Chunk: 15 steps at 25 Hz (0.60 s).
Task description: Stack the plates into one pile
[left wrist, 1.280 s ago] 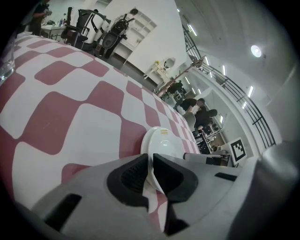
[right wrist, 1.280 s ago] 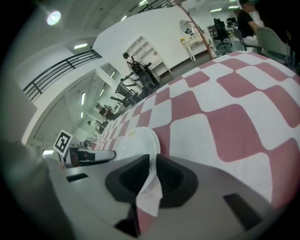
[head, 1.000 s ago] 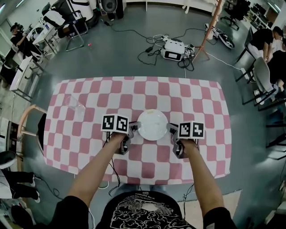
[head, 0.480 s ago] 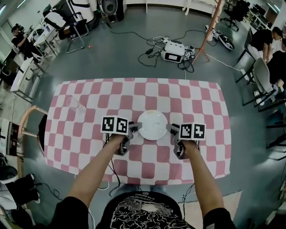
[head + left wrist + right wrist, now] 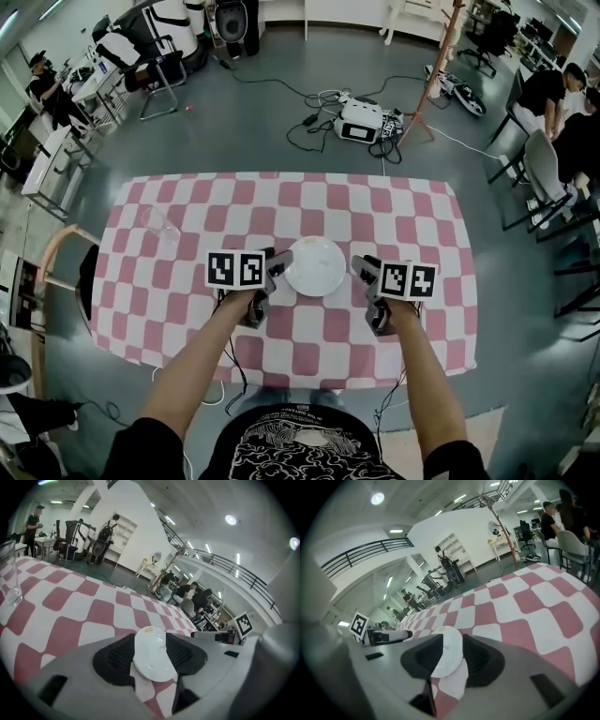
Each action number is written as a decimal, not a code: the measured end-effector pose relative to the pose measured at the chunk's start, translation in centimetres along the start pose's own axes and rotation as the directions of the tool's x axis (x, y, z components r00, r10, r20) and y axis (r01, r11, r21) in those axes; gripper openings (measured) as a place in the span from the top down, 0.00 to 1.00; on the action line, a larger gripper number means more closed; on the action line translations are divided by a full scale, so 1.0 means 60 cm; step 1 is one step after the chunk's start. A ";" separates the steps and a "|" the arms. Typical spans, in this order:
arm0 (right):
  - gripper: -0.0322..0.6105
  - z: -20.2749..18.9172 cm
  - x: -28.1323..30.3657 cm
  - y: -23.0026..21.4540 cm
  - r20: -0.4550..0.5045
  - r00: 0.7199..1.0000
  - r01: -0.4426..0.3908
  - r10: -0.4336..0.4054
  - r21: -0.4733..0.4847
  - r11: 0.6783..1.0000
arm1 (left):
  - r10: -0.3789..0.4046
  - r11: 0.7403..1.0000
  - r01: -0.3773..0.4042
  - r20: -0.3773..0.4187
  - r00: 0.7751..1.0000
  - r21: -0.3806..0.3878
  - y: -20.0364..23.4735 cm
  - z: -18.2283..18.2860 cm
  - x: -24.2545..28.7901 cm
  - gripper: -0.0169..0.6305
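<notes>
**You have let go, and the plate rests alone at mid-table**

A second ago your left gripper point(image 5: 273, 265) and right gripper point(image 5: 363, 270) sat tight against opposite sides of the plate point(image 5: 316, 266). Both sets of jaws have just been opening. They now stand apart with nothing pressed between them. In each gripper view the plate shows through the gap, but it lies on the table point(image 5: 187, 199) beyond the pads, not in them. From above, both grippers have also drawn slightly back from the rim and sit just beside it, one on each side.

For the task, this reads as a release after setting down. Only one white disc shows on the checked cloth, so no plate appears left to gather. You cannot count the layers from these views, so judge the pile finished with some caution.

The plate lies flat, face up, near the table's middle and slightly toward you. Being round, it has no long axis. The only cue to its heading is a small yellow mark point(image 5: 148, 630) on the rim away from you. A glass point(image 5: 155, 221) stands well apart, to your left.
</notes>
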State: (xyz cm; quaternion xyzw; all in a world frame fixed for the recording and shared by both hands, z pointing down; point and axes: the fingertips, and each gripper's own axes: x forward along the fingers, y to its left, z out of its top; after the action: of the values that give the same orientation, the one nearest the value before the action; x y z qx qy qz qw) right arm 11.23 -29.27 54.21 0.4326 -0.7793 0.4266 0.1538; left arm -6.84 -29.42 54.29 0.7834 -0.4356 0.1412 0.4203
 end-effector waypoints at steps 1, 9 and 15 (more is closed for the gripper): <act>0.74 0.006 -0.006 0.005 0.012 1.000 -0.001 0.001 -0.012 1.000 | 0.005 1.000 -0.005 0.015 1.000 0.024 -0.005 0.009 -0.006 0.64; 0.82 0.058 -0.054 0.041 0.112 0.994 0.019 -0.004 -0.136 0.990 | 0.032 0.970 -0.065 0.141 0.989 0.235 -0.054 0.083 -0.059 0.66; 0.88 0.098 -0.100 0.064 0.191 0.982 0.054 -0.011 -0.219 0.974 | 0.040 0.930 -0.121 0.231 0.972 0.348 -0.094 0.118 -0.103 0.69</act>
State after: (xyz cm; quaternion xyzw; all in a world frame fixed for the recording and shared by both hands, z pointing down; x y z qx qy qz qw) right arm 12.38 -29.68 45.05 0.4638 -0.8261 0.2907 0.1340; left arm -6.94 -29.98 43.34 0.8391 -0.4781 0.1480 0.2129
